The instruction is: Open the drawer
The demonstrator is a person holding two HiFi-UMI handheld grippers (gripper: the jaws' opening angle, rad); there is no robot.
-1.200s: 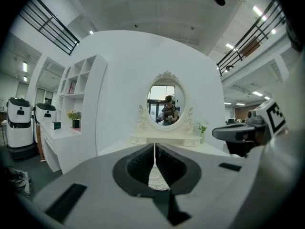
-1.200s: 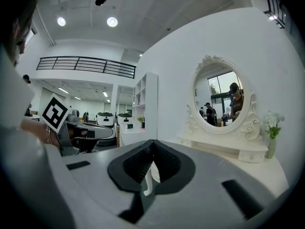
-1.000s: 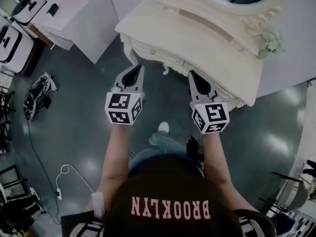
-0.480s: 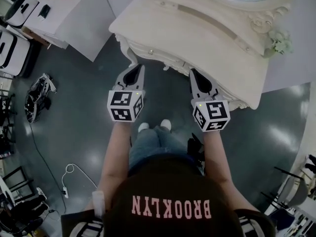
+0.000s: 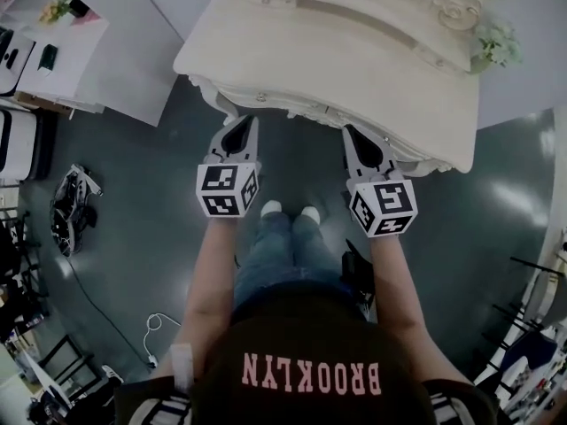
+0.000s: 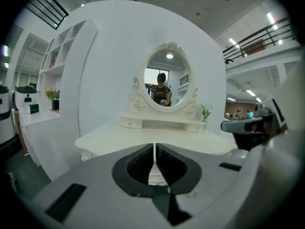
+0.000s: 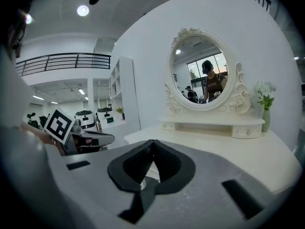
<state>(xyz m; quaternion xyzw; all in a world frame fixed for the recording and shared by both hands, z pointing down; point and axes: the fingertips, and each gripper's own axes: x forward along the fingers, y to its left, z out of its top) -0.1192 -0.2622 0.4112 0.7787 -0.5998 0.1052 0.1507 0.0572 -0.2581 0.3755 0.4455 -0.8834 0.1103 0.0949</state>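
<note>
The cream dressing table [image 5: 372, 69] fills the top of the head view. Its carved front apron with the drawer [image 5: 292, 106] and a small knob [image 5: 260, 96] runs along the near edge. My left gripper [image 5: 241, 124] is shut and empty, its tips just short of the apron's left part. Also shut and empty, my right gripper [image 5: 351, 133] points at the apron's right part. In the left gripper view the shut jaws [image 6: 154, 148] aim at the table edge [image 6: 114, 140]. The right gripper view shows its shut jaws [image 7: 152, 143] level with the tabletop [image 7: 228, 149].
An oval mirror [image 6: 167, 83] and a small shelf with little drawers [image 7: 214, 123] stand at the table's back. A vase of flowers [image 5: 496, 42] sits at its right end. A white side desk [image 5: 62, 34] and cables [image 5: 71, 206] lie to the left. The person's feet [image 5: 288, 211] are below the table front.
Both grippers have sunk and come nearer to the table's front edge. The person's feet have stepped in under them. Both pairs of jaws stay shut.
</note>
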